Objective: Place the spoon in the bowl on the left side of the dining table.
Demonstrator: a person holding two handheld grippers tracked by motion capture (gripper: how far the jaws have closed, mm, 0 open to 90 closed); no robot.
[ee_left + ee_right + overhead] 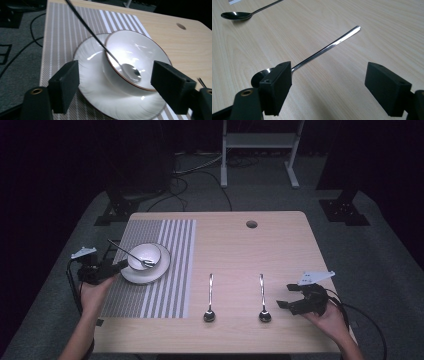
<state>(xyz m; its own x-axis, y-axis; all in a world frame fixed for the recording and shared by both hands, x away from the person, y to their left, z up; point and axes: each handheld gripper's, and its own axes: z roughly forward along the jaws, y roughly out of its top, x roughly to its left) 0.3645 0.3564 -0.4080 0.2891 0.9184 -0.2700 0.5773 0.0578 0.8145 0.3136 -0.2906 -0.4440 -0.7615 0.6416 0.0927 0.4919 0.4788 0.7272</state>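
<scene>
Spoon in bowl [131,254]: its head rests inside the white bowl [144,256], which sits off-centre on the white plate [161,267] on the striped placemat [170,270], the long handle sloping up and out over the bowl's rim. Our left gripper [121,265] stands just beside the plate with its jaws wide and nothing between them; in the left gripper view the bowl [136,60] and the spoon head [131,72] lie ahead of the open pads. Our right gripper [281,304] hovers just beside the right-hand table spoon [262,300], jaws likewise wide and empty, that spoon's handle [327,48] running past the pad on the left of the right gripper view. A second table spoon [210,297] lies apart to its left.

Risks, as we judge them: the unsupported handle gives leverage, so a brush from the left gripper could flip the spoon out or slide the bowl on the plate. On the right, closing over a thin handle lying flat on the table [280,245] may scrape the wood or squirt the spoon sideways toward its neighbour.
</scene>
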